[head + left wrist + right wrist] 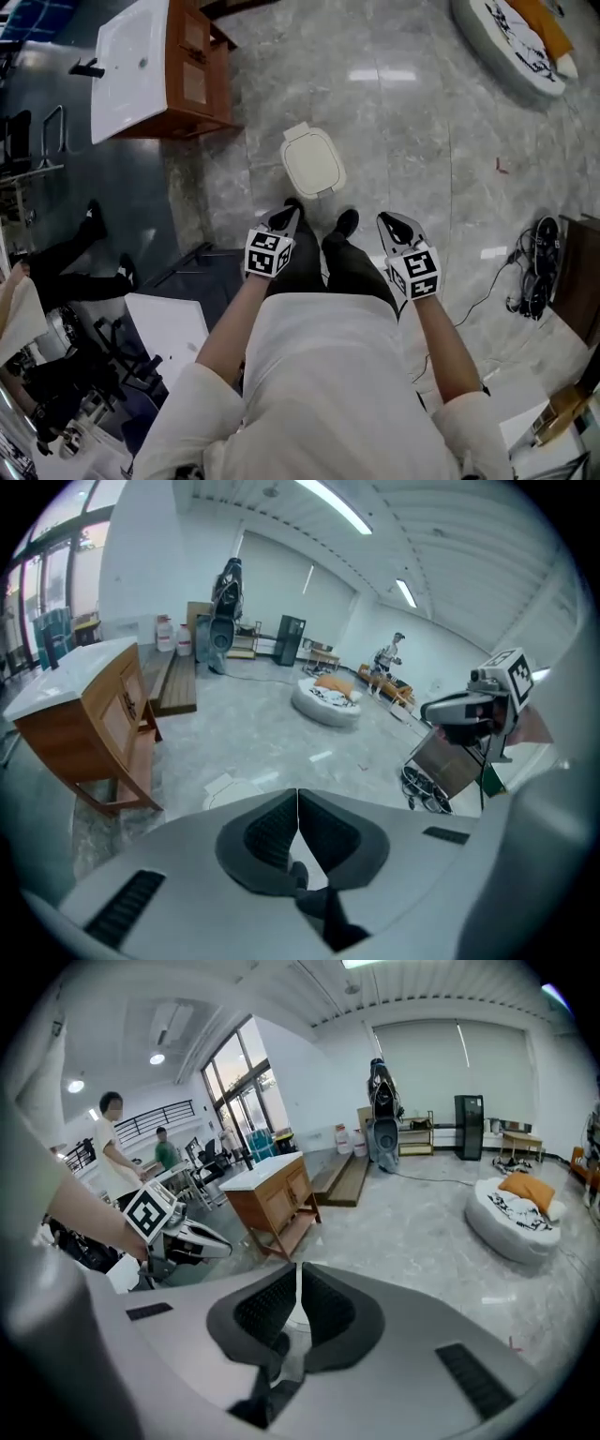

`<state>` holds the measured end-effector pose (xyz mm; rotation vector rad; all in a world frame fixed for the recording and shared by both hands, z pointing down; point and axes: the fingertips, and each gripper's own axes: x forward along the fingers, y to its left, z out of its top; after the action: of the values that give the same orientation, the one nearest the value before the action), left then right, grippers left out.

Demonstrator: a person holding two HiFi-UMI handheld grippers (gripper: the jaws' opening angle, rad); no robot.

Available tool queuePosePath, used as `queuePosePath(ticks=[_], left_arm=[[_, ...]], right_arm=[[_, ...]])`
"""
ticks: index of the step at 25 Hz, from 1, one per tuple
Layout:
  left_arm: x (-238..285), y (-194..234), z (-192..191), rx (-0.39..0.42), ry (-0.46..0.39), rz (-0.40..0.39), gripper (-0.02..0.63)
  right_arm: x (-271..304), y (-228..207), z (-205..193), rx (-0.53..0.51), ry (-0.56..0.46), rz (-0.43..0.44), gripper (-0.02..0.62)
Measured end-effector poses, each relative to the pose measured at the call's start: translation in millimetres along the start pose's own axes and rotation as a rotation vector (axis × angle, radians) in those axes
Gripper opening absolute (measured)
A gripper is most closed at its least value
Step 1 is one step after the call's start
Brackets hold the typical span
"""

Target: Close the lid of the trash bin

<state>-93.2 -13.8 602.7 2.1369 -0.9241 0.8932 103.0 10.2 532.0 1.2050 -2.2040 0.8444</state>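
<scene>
The cream trash bin [312, 161] stands on the marble floor just ahead of my feet, its lid lying flat and closed. Both grippers hang above the floor, nearer to me than the bin and clear of it. The left gripper [288, 216] is shut with nothing between its jaws; in the left gripper view its pads [281, 829] meet, and a bit of the bin's lid [230, 787] shows beyond them. The right gripper [392, 223] is also shut and empty, to the right of the bin, and in its own view the fingertips [322, 1307] close together.
A wooden washstand with a white basin [141, 66] stands at the far left. A round white cushion [511, 42] lies at the far right. Black cables [536, 267] lie on the floor at the right. White boards [169, 328] and a person's legs [84, 272] are at the left.
</scene>
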Motion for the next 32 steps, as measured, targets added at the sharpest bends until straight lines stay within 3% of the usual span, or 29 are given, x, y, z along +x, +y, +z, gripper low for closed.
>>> queuePosePath(ticks=[5,15,24,32], left_arm=[[-64,-3,31,-0.056,-0.133,0.017,0.020],[-175,-9,50,-0.042,-0.356,0.033,0.020],[-244,-20,13,-0.014,-0.431,0.010,0.020],[-285,-38,-2,0.024,-0.497,-0.001,0.020]], right_arm=[[-25,21,42,-0.029,-0.083,0.016,0.038],[-46,75,81,-0.183,-0.175,-0.032,0.037],[-80,134,75,-0.263,-0.216,-0.097,0.038],[-130,165,53,-0.270,-0.257,-0.157,0.037]])
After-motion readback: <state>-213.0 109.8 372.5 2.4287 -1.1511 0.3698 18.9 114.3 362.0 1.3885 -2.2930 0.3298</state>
